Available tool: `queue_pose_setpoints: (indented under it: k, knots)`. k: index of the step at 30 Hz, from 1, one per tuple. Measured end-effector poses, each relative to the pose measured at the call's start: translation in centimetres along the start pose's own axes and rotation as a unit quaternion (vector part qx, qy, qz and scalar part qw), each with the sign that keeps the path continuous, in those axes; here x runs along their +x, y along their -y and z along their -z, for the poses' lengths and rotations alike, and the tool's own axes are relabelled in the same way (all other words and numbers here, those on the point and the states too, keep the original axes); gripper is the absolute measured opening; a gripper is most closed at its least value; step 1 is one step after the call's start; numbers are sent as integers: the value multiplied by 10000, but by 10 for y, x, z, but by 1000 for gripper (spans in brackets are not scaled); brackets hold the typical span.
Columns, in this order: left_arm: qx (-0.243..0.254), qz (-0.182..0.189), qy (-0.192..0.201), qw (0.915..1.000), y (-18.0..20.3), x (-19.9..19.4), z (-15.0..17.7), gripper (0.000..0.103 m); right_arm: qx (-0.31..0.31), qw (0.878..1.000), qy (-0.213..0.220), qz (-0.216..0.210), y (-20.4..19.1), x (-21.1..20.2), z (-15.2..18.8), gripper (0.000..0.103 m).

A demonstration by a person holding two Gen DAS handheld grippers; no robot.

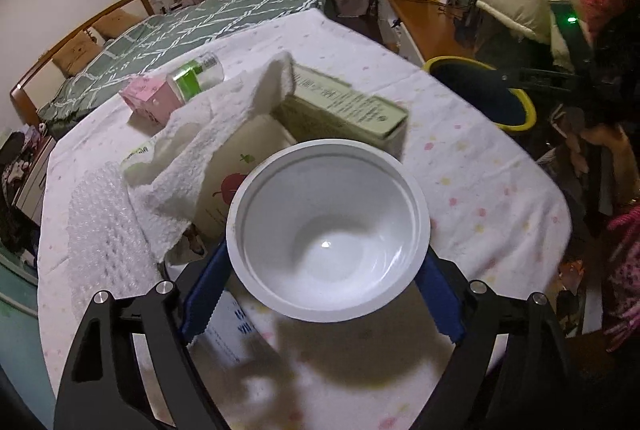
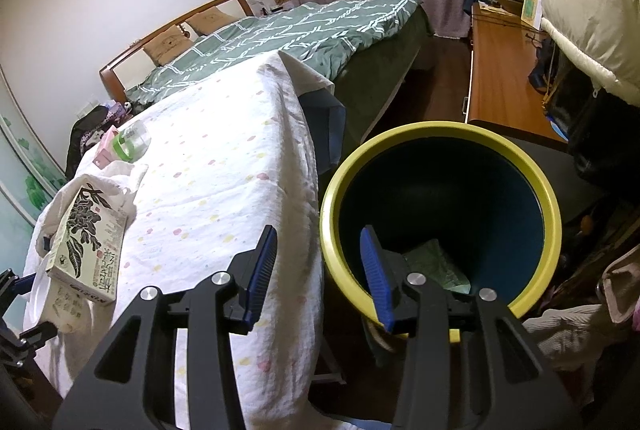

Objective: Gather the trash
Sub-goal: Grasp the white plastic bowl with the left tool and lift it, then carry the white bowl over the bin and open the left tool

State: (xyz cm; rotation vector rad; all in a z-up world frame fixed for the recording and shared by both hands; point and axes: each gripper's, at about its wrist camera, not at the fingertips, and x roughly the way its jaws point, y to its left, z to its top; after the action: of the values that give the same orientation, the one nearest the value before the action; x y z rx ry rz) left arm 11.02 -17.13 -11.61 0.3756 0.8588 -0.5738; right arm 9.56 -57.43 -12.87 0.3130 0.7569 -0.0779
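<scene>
White bowl (image 1: 328, 230): plastic, empty, upright between the left gripper (image 1: 324, 294) pads; the blue pads seem to press its sides, so grasped, though contact is a close call.
Right gripper (image 2: 316, 278): released, nothing between its fingers, hovering over the table edge (image 2: 312, 190) and the bin (image 2: 440, 134) rim.
Bin: yellow-rimmed, dark inside, on the floor just beside the table, at 2 o'clock from the bowl in the left view.
Done: one greenish wrapper (image 2: 436, 262) lies in the bin.
Left: bowl, green box (image 1: 348, 110), paper towel (image 1: 224, 134), bubble wrap (image 1: 104, 230), pink carton (image 1: 150, 100), small bottle (image 1: 198, 74).
Room: bare cloth from 12 to 3 o'clock of the bowl gives a free path to the bin.
Edges: tablecloth overhang sits close to the bin rim.
</scene>
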Motion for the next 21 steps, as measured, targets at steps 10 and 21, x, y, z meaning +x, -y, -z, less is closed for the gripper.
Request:
queue_pose_setpoints:
  k: [10, 21]
  knots:
    - [218, 407, 460, 9979, 32, -41, -29, 85, 24, 9995, 271, 171, 13, -27, -2, 42]
    - [754, 1132, 510, 9894, 122, 5, -116, 85, 253, 9866, 870, 1355, 58, -97, 9, 42]
